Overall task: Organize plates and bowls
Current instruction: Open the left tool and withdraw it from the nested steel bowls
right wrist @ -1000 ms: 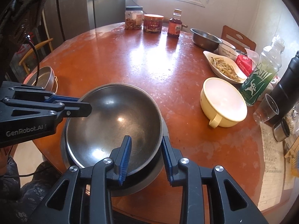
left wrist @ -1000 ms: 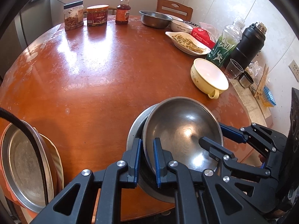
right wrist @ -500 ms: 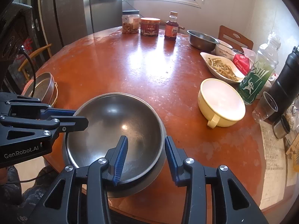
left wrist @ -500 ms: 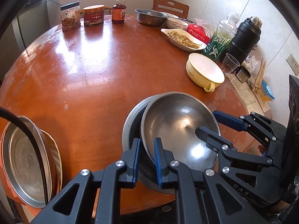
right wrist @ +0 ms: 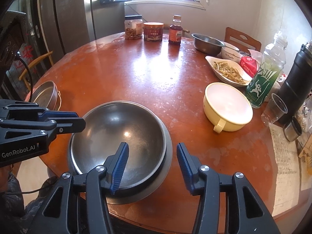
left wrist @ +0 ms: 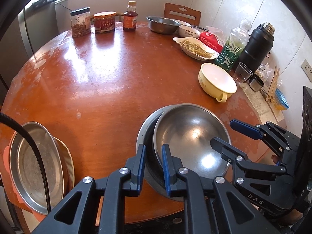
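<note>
A steel bowl (left wrist: pixel 192 138) (right wrist: pixel 117 134) sits nested inside a wider steel bowl (left wrist: pixel 143 134) (right wrist: pixel 168 150) at the near edge of the round brown table (left wrist: pixel 97 89). My left gripper (left wrist: pixel 153 165) straddles the near rims of both bowls with a small gap between its pads, not pressing them. My right gripper (right wrist: pixel 151 165) is open wide, one pad inside the inner bowl and one outside the outer rim. It also shows in the left wrist view (left wrist: pixel 230 134). A yellow handled bowl (right wrist: pixel 227 106) stands to the right.
A steel pan on an orange plate (left wrist: pixel 35 163) lies off the table's left edge. At the back stand jars (left wrist: pixel 81 24), a sauce bottle (left wrist: pixel 129 17), a steel bowl (left wrist: pixel 162 24) and a white bowl (left wrist: pixel 188 31). A dish of food (left wrist: pixel 195 45), a green bottle (left wrist: pixel 233 46), a thermos (left wrist: pixel 257 44) and a cup (left wrist: pixel 242 72) line the right.
My right gripper opened and let go of the inner bowl's rim. The inner bowl settled down into the outer bowl. My left gripper's pads widened slightly.
</note>
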`<state>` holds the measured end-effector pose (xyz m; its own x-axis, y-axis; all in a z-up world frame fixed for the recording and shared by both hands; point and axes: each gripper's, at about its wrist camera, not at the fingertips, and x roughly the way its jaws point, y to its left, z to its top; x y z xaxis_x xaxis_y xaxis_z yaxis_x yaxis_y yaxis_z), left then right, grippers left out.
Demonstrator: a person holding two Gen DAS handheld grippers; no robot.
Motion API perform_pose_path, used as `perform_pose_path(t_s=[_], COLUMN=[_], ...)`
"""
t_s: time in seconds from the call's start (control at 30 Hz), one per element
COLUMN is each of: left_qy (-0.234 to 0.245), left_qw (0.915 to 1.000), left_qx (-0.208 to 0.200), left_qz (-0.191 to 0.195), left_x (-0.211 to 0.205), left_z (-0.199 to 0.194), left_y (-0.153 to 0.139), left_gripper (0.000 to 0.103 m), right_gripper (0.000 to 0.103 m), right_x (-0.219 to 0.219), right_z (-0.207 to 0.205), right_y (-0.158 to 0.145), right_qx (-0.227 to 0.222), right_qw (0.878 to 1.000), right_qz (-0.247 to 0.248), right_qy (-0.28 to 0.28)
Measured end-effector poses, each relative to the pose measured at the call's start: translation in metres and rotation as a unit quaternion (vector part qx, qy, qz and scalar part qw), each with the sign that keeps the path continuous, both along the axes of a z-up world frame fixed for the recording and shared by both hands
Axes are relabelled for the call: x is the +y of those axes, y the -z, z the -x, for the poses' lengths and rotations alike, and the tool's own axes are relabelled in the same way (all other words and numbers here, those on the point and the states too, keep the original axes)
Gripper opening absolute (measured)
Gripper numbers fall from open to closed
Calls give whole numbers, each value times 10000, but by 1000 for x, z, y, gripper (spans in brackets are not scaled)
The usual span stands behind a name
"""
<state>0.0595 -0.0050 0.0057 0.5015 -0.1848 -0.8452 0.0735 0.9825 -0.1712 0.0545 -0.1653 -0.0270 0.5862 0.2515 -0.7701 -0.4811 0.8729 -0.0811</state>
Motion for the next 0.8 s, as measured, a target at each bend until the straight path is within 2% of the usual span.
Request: perform_pose_path(t_s=[0.13, 0.2, 0.27, 0.47, 0.67, 0.8], left_qy=[-13, -21, -16, 13, 11, 22], left_qw=[10000, 9999, 9999, 9996, 9993, 9991], left_qx=[-90, -130, -158, -244, -332, -370], left_qz=[-28, -50, -69, -122, -161, -195], left_x=[-1, -2, -4, -11, -16, -20], left_z=[3, 4, 4, 4, 6, 6], left_y=[-6, -8, -10, -17, -23, -26], left_gripper=[21, 29, 32, 34, 44, 45], right_gripper=[53, 53, 53, 56, 56, 56], right_x=[-6, -10, -13, -22, -27, -30], right_z=[2, 3, 3, 4, 7, 8], right_y=[-5, -9, -11, -16, -19, -19], right_qx=[-81, -142, -189, -252, -286, -284], right_qw=[9999, 9997, 9994, 9988, 9985, 9985], right_qz=[-95, -161, -195, -295, -324, -335], right_qy=[73, 128, 193, 302, 327, 318])
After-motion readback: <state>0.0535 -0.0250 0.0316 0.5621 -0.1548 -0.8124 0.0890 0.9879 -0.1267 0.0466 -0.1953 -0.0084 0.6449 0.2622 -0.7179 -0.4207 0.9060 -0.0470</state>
